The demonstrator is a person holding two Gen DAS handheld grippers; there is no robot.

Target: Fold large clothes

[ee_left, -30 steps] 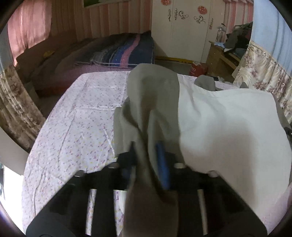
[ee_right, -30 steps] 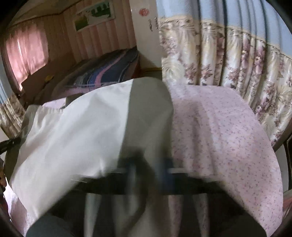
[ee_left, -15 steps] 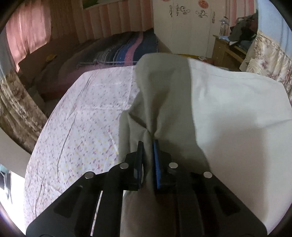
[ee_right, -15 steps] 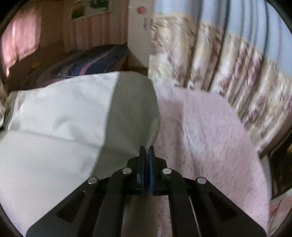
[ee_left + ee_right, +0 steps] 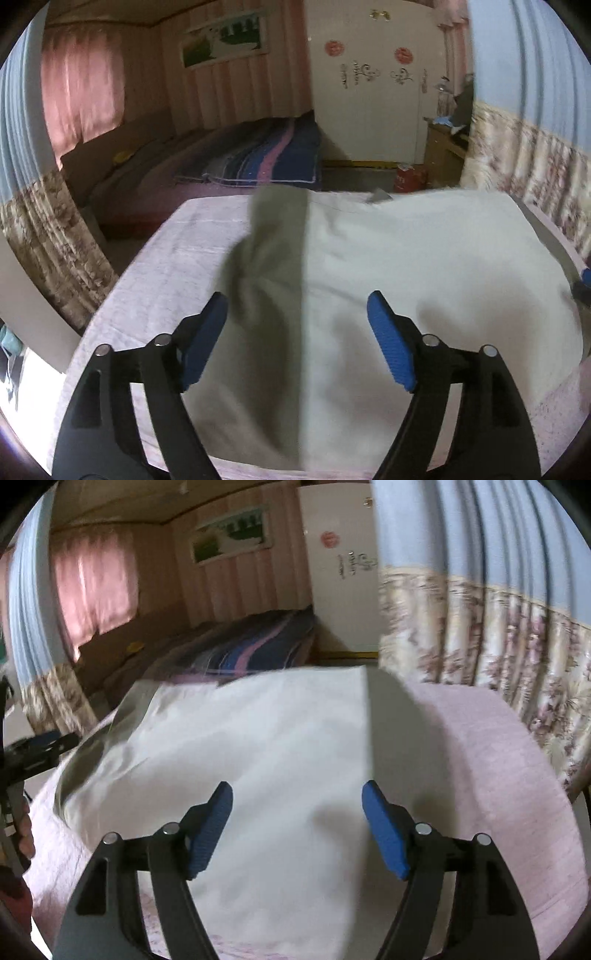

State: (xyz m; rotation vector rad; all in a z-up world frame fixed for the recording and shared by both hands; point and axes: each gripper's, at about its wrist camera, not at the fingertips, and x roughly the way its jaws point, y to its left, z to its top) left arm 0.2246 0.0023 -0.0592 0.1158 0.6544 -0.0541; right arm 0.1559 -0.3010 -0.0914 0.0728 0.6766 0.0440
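A large cream garment (image 5: 406,266) with olive-grey side panels (image 5: 269,258) lies spread on the pink floral bed sheet (image 5: 166,258). My left gripper (image 5: 297,314) hovers above its left panel, jaws opening, with nothing pressed between the blue pads (image 5: 389,350). My right gripper (image 5: 297,805) hangs over the cream garment (image 5: 258,746) near its grey right panel (image 5: 399,738), jaws also opening and free of the cloth. The left gripper (image 5: 33,753) shows at the left edge of the right wrist view.
Floral curtains (image 5: 498,646) hang close on the right of the bed. A second bed with a striped blanket (image 5: 266,158) lies beyond. A white wardrobe (image 5: 369,92), a wooden dresser (image 5: 443,147) and a red container (image 5: 410,177) stand at the back.
Both grippers, shut on the garment's edges before, have opened and let the cloth drop flat on the bed. Both have pulled back from it.
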